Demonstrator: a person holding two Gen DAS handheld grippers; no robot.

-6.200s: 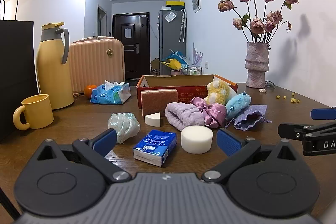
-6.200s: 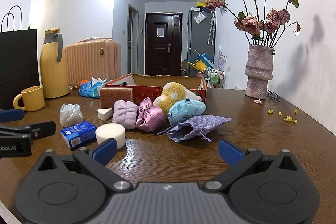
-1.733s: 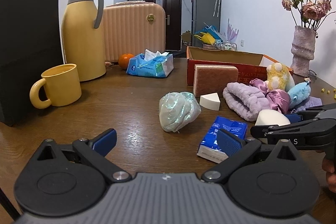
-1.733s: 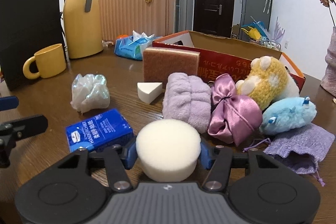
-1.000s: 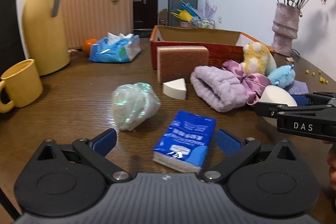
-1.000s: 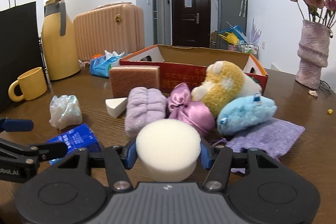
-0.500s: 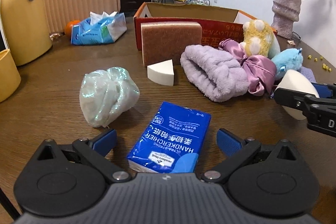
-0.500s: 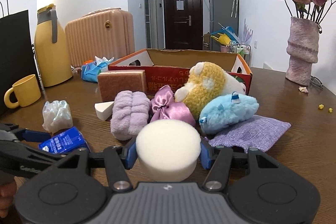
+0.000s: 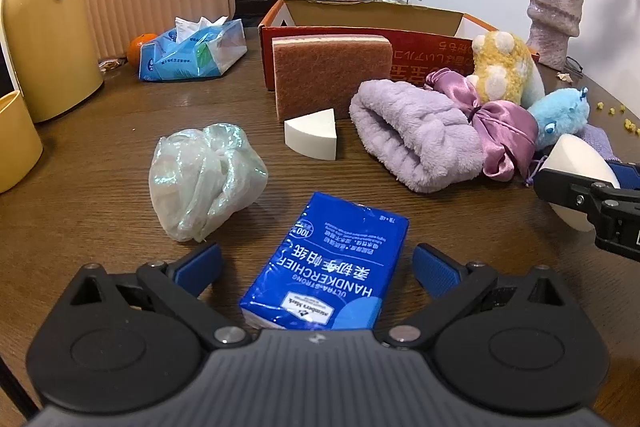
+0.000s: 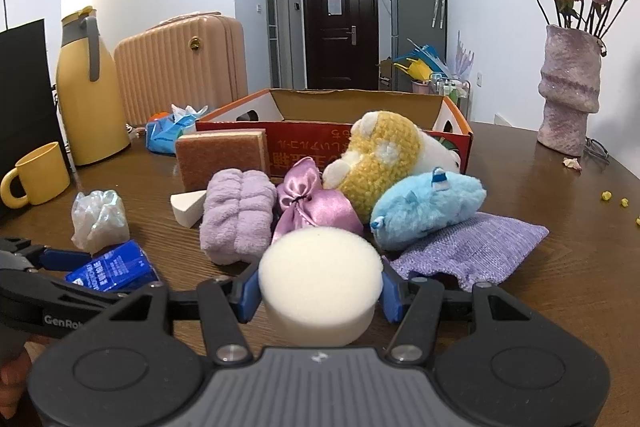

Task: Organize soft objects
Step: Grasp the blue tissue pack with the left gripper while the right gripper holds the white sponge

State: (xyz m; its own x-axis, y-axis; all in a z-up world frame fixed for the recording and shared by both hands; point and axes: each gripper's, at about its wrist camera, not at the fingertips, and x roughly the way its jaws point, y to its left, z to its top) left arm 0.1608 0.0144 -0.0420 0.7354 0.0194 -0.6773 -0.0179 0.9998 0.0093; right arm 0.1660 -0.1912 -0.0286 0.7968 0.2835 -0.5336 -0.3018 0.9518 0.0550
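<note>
My right gripper (image 10: 318, 297) is shut on a round white sponge (image 10: 319, 281) and holds it above the table; the sponge also shows in the left wrist view (image 9: 576, 163). My left gripper (image 9: 316, 263) is open, its fingers on either side of a blue handkerchief pack (image 9: 332, 263) lying on the table. Behind lie a crumpled clear bag (image 9: 204, 179), a white wedge sponge (image 9: 312, 137), a lilac towel roll (image 9: 412, 135), a purple satin pouch (image 10: 310, 205), a yellow plush (image 10: 380, 155), a blue plush (image 10: 428, 211) and a brown scrub sponge (image 9: 332, 75). An open red cardboard box (image 10: 360, 103) stands behind them.
A yellow thermos (image 10: 86, 83), a yellow mug (image 10: 38, 175), a tissue pack (image 9: 192, 51) and an orange (image 9: 138, 45) stand at the back left. A flower vase (image 10: 568, 87) stands at the right. A lilac drawstring bag (image 10: 472, 251) lies under the blue plush.
My left gripper has moved forward and down so the blue handkerchief pack sits between its open fingers. My right gripper has lifted the white sponge a little higher.
</note>
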